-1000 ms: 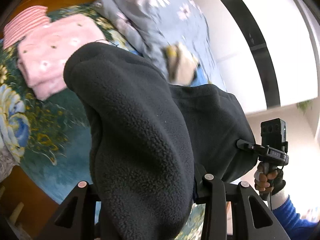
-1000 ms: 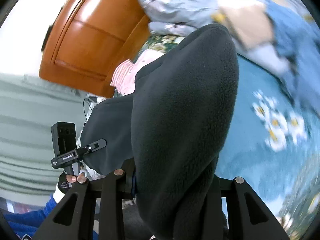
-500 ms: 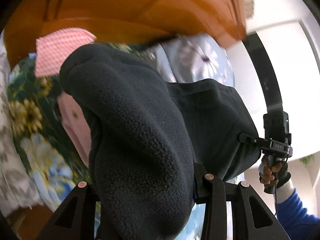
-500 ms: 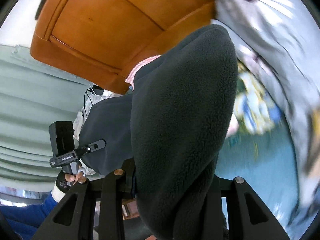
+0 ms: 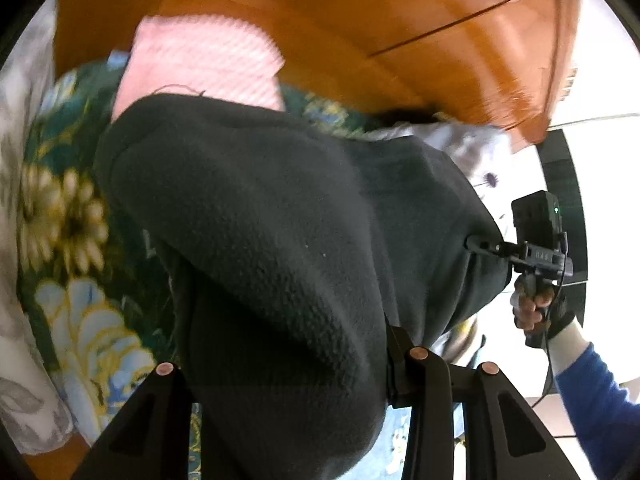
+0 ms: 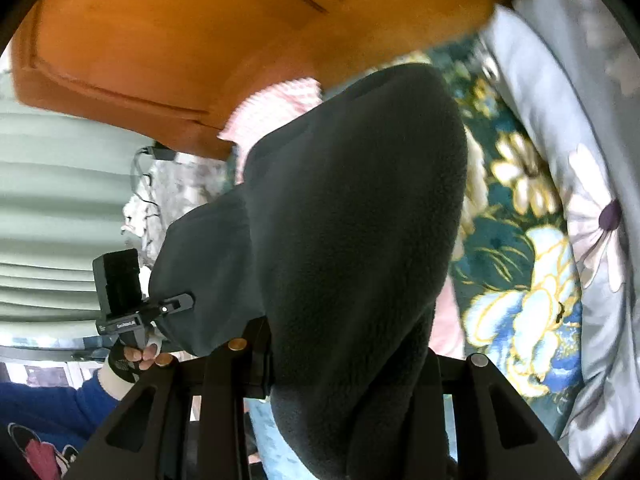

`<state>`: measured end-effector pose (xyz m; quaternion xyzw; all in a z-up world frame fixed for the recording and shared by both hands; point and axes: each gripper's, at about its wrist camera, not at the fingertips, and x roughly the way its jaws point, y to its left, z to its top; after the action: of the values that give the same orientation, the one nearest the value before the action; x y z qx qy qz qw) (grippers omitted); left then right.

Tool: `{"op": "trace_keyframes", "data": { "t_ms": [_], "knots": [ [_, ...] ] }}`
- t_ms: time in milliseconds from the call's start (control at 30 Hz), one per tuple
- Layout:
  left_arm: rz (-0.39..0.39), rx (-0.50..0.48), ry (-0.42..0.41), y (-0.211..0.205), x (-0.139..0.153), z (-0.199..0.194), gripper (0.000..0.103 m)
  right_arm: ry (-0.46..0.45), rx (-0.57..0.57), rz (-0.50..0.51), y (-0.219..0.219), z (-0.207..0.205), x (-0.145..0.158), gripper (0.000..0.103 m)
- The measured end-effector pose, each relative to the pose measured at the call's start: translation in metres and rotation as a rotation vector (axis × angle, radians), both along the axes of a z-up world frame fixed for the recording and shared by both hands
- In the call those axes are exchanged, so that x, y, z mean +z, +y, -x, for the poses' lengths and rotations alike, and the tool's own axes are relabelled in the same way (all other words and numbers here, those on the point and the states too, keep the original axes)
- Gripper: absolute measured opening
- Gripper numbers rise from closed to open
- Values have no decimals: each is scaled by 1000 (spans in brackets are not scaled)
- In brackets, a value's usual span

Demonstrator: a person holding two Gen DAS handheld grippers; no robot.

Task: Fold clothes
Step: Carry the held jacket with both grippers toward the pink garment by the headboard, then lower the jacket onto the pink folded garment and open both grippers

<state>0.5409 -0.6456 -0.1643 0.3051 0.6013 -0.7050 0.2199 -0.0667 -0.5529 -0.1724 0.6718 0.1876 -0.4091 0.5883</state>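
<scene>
A dark grey fleece garment [image 5: 280, 248] hangs between my two grippers, held up above the bed. My left gripper [image 5: 288, 376] is shut on one end of it; the cloth hides the fingertips. My right gripper [image 6: 340, 364] is shut on the other end of the fleece garment [image 6: 352, 220]. The right gripper also shows in the left wrist view [image 5: 480, 246], and the left gripper in the right wrist view [image 6: 184, 304], each clamped on the cloth's edge. A folded pink striped garment [image 5: 204, 68] lies behind the fleece near the headboard.
A floral teal bedspread [image 5: 80, 260] lies below. An orange wooden headboard [image 6: 160, 40] stands behind. A grey flowered pillow [image 6: 580, 160] lies at the right. Green curtains [image 6: 48, 200] hang at the left.
Both grippers have swung with the fleece toward the headboard; the headboard and the pink striped garment now fill the upper view. The grip on the fleece is unchanged.
</scene>
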Motion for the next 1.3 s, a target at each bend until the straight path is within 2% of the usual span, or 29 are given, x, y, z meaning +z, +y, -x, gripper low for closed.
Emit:
{"op": "trace_keyframes", "data": {
  "t_ms": [133,300,433,500,633,767,833,900,967,1033,1167,1233,1300],
  "knots": [
    [-24,21,41,0,-22,-10,43,-21,3,-33,3,12,-36,38],
    [9,-16,54,-8,-33,-16,46,-49,-23,-37,4,18,-70,39],
    [-5,-14,59,-17,-47,-10,51,-46,-40,-63,4,17,-85,42],
    [2,-35,52,-18,-43,-7,52,-42,-43,-60,13,22,-79,44],
    [20,-53,7,-14,-31,-9,64,-8,-21,-69,16,21,-66,49],
    [30,7,-16,-17,-17,-31,74,29,-35,-73,24,28,-50,51],
    [37,38,-31,-19,-9,-42,74,61,-65,-63,29,34,-38,51],
    [71,59,-76,-18,4,-50,74,102,-102,-46,34,40,-25,51],
    [143,66,-151,-14,25,-54,74,167,-149,-12,46,44,-5,51],
    [202,57,-177,-8,42,-49,74,225,-189,15,58,46,12,51],
    [299,-17,-166,8,66,-13,77,302,-251,97,73,27,42,51],
    [329,-49,-178,13,66,9,77,307,-237,119,71,4,44,51],
    [314,-72,-179,18,56,31,77,342,-196,117,66,-27,39,51]
  ]
}}
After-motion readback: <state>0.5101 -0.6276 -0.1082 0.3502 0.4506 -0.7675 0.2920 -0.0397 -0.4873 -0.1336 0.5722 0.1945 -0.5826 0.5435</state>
